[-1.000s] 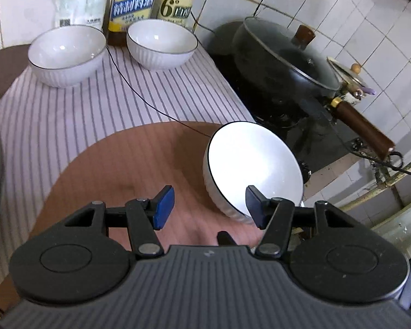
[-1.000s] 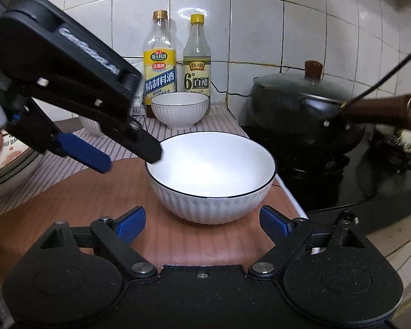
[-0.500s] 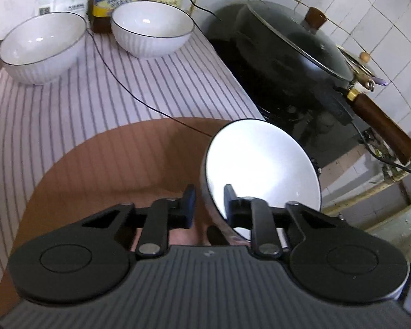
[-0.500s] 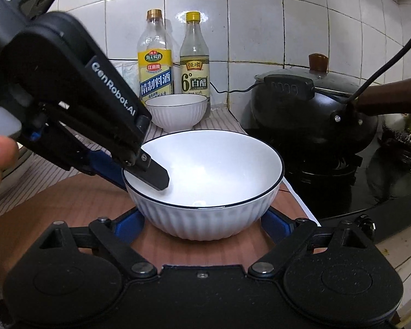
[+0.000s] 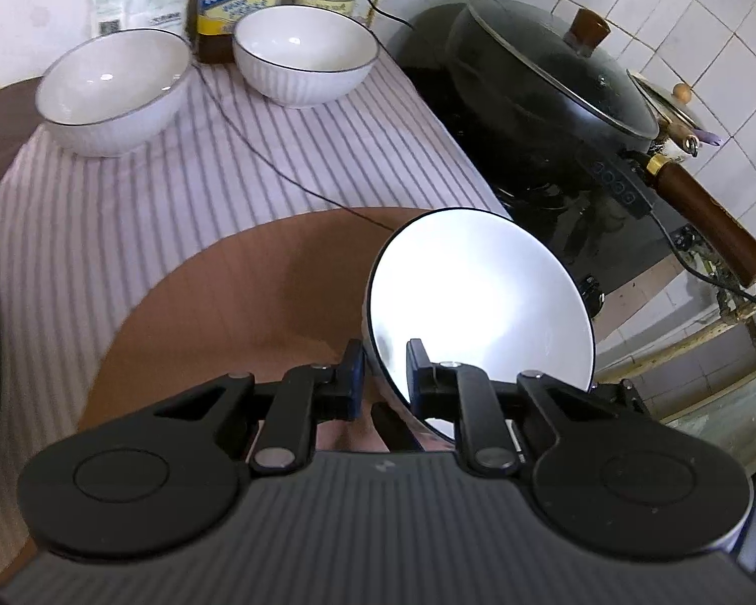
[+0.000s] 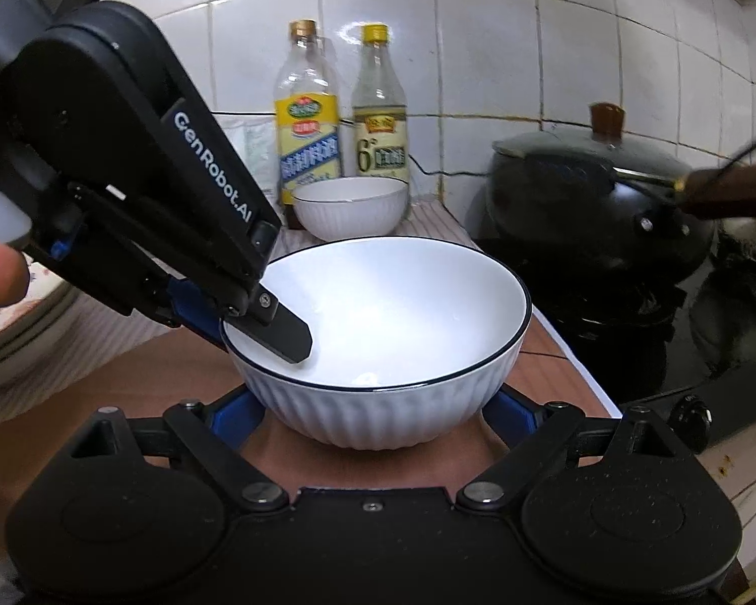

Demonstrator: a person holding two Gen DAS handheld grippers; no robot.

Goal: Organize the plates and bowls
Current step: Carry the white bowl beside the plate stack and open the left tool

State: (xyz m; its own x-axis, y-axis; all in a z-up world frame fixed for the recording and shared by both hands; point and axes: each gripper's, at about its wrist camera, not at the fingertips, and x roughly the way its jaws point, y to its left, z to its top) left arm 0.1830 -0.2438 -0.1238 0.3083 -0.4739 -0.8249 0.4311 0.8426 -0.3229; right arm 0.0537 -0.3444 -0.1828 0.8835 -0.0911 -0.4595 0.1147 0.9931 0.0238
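A kitchen counter, left to right: two white ribbed ceramic bowls with dark rims, one far left (image 5: pixel 111 91) and one beside it (image 5: pixel 305 53), stand apart and unstacked on a striped cloth (image 5: pixel 176 191); the left gripper (image 5: pixel 384 378) pinches the rim of a third matching bowl (image 5: pixel 479 312) over a brown round mat (image 5: pixel 257 292); the right gripper (image 6: pixel 373 416) sits spread wide around that bowl's base, seemingly not gripping; a black lidded wok (image 5: pixel 554 80) stands rightmost. Stacking looks barely begun

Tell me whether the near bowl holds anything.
Empty. The near bowl shows only bare white glaze inside, apart from one finger of the left gripper, which is clamped over its rim.
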